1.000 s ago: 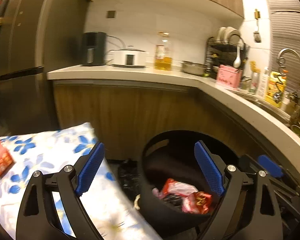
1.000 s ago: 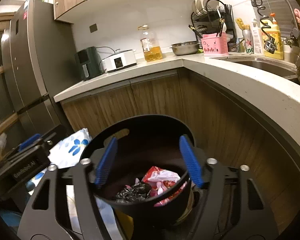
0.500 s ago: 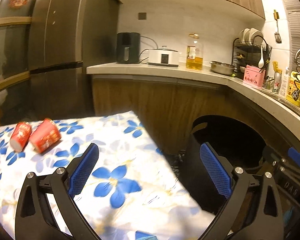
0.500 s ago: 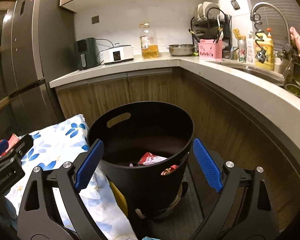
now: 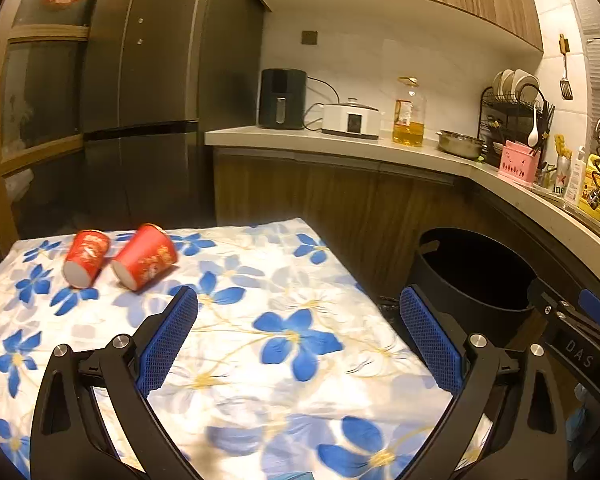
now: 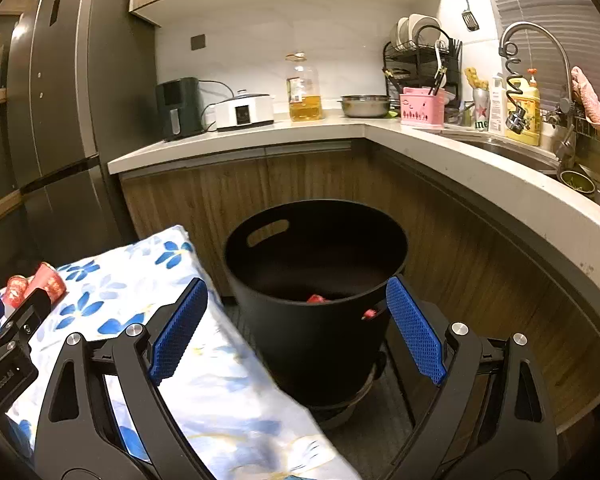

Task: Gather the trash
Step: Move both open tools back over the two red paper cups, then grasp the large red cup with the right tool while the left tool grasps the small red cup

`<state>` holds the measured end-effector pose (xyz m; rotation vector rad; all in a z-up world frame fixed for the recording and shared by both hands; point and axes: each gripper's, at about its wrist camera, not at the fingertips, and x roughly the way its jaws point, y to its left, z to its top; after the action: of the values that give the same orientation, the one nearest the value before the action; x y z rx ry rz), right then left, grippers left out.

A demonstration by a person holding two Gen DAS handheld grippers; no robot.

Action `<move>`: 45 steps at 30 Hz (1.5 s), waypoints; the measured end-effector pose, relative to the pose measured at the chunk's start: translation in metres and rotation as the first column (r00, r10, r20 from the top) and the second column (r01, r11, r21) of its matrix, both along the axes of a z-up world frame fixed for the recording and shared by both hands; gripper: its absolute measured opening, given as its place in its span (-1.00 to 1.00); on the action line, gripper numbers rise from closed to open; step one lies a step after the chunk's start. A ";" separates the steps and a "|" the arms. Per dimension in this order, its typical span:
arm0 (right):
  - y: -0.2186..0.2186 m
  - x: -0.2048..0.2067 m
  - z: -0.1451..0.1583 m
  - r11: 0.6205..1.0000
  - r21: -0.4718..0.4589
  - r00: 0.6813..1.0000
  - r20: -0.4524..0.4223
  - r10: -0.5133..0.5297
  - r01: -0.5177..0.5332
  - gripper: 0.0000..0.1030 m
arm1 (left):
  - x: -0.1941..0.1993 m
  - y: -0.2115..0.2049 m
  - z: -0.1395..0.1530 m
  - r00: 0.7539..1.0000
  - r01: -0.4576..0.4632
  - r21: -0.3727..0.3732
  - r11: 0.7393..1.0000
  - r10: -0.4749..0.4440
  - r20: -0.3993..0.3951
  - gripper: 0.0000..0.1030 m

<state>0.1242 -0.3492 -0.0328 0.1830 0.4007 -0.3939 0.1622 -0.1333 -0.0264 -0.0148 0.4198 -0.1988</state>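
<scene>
Left gripper [image 5: 298,340] jaws spread wide, nothing between the blue pads, held over the white cloth with blue flowers [image 5: 260,320]; two red paper cups [image 5: 145,256] lie on their sides ahead and to its left, just beside each other. Right gripper [image 6: 296,332] likewise wide and empty, its left finger over the cloth edge, with the round black plastic bin [image 6: 316,320] directly ahead between the fingers, red wrappers [image 6: 316,299] visible inside.

Warm, dim light fills a kitchen — an L-shaped pale counter [image 6: 236,140] over wood-fronted cabinets [image 6: 300,184], a dark tall fridge [image 5: 140,92], white wall [image 5: 360,60], window blinds [image 6: 540,4].
</scene>
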 end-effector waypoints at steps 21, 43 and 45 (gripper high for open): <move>0.146 0.054 -0.013 0.954 0.037 0.954 -0.020 0.298 -0.297 0.74 | 0.013 0.168 -0.014 0.946 -0.325 -0.021 0.945 0.325 -0.009 0.88; 0.315 0.221 -0.041 0.887 0.142 0.888 -0.079 0.454 -0.440 0.74 | 0.058 0.301 -0.014 0.850 -0.527 -0.091 0.845 0.526 -0.038 0.88; 0.320 0.235 -0.047 0.890 0.165 0.890 -0.100 0.444 -0.425 0.74 | 0.063 0.305 -0.015 0.850 -0.526 -0.100 0.844 0.525 -0.042 0.88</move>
<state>0.3593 -0.0288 -0.0803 0.1959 0.5888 0.0689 0.2249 0.1717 -0.0409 -0.2377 0.4033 0.3255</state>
